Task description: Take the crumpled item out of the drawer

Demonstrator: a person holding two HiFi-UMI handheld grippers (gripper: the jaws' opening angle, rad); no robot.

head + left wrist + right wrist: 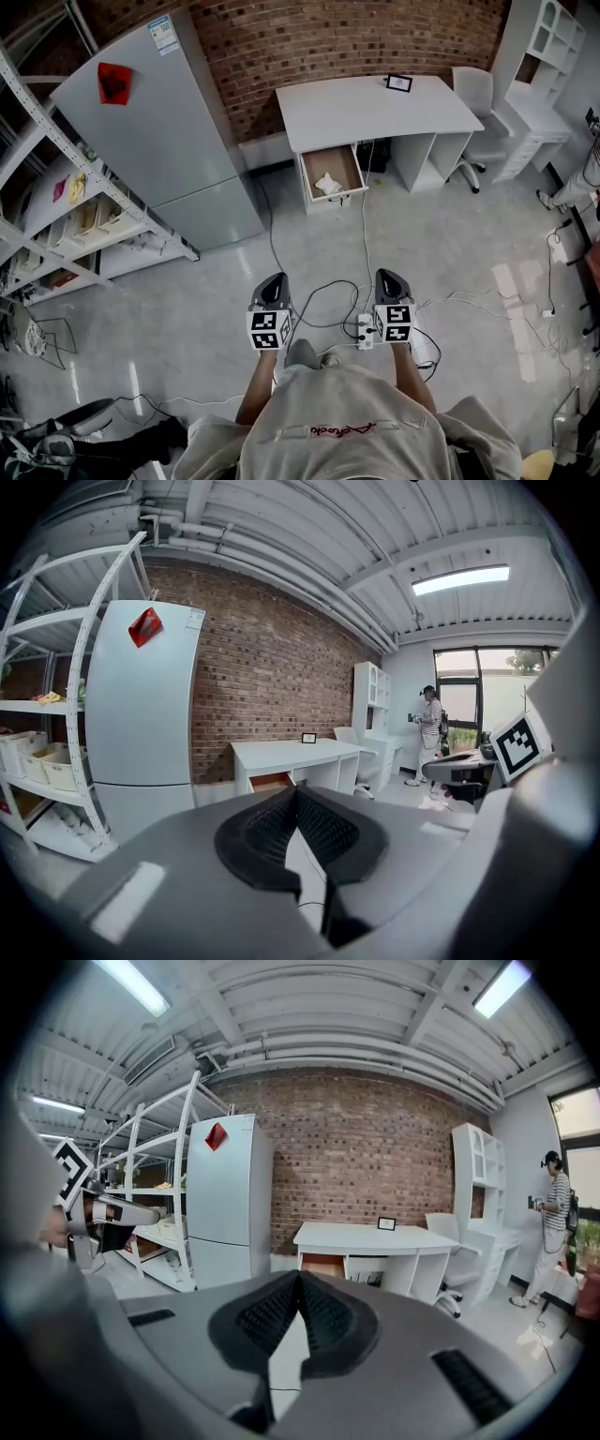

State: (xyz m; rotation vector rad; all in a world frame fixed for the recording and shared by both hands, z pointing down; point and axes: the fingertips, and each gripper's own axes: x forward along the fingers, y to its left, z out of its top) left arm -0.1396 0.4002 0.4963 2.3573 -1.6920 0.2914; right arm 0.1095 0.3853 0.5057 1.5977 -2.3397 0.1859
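Observation:
A white desk (375, 108) stands against the brick wall, far ahead of me. Its wooden drawer (331, 173) is pulled open, and a crumpled white item (327, 184) lies inside. My left gripper (275, 278) and right gripper (388, 274) are side by side over the floor, well short of the desk and pointing toward it. Both are shut with nothing between the pads. In the left gripper view the gripper (293, 789) has its tips touching below the distant drawer (270, 782). The right gripper (298, 1275) looks the same, under the drawer (322, 1265).
A grey fridge (159, 131) and a white shelf rack (56, 216) stand to the left. Cables (319, 300) and a power strip (366, 330) lie on the floor by the grippers. An office chair (472, 94) and bookcase (539, 84) sit right of the desk. A person (429, 733) stands far right.

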